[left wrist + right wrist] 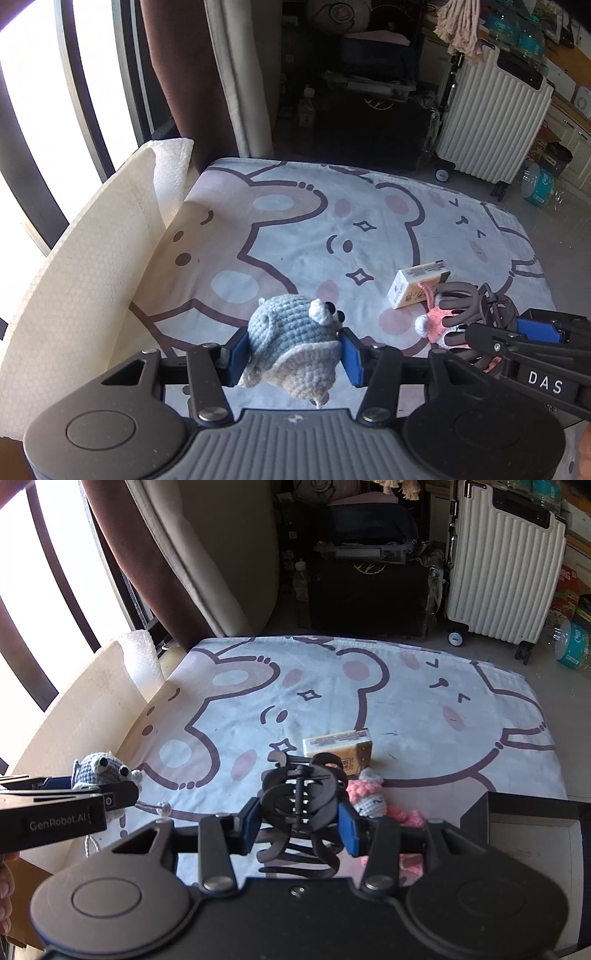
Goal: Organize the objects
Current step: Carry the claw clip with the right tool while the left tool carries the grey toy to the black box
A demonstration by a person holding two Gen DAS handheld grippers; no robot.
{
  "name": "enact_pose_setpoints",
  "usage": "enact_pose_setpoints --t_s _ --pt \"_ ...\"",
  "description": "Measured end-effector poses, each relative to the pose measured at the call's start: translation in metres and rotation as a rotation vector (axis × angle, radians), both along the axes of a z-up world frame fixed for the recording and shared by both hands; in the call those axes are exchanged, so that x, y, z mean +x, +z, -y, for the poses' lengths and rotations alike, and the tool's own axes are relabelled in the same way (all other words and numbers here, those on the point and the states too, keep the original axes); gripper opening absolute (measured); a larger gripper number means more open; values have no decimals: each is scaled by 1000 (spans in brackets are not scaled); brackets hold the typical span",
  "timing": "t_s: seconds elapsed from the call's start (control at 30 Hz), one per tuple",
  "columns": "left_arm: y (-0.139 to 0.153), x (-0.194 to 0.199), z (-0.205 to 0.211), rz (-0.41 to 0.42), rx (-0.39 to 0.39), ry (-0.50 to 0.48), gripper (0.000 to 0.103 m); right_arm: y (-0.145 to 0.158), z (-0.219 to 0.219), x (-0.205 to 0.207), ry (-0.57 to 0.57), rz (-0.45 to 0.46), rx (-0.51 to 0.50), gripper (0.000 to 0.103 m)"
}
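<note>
Over by the window side, the left gripper (293, 356) tilts steeply down over the cartoon-bear blanket (295, 229), its blue pads pressed on both flanks of a blue crocheted toy (291, 332), which hangs clear of the cloth. Just beside it to the right, the right gripper (300, 825) slants down at much the same angle, jaws narrowed on a black hair claw clip (301, 801), also lifted off the blanket. Beyond the clip, a small yellow box (338, 747) lies flat on the blanket, with a pink crocheted toy (369, 797) just beside its near edge.
</note>
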State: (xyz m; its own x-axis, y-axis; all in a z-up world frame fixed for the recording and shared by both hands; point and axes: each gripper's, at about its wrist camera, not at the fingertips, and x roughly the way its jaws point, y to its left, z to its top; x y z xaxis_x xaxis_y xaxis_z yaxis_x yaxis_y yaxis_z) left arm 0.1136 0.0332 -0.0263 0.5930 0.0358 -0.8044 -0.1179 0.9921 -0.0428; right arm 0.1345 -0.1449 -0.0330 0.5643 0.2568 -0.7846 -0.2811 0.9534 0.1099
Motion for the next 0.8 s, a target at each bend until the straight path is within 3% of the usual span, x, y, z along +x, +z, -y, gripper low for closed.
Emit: enact_pose_setpoints --t_s 0.8 --pt "19 -1 94 71 -52 -156 52 30 93 -25 -125 68 -14 45"
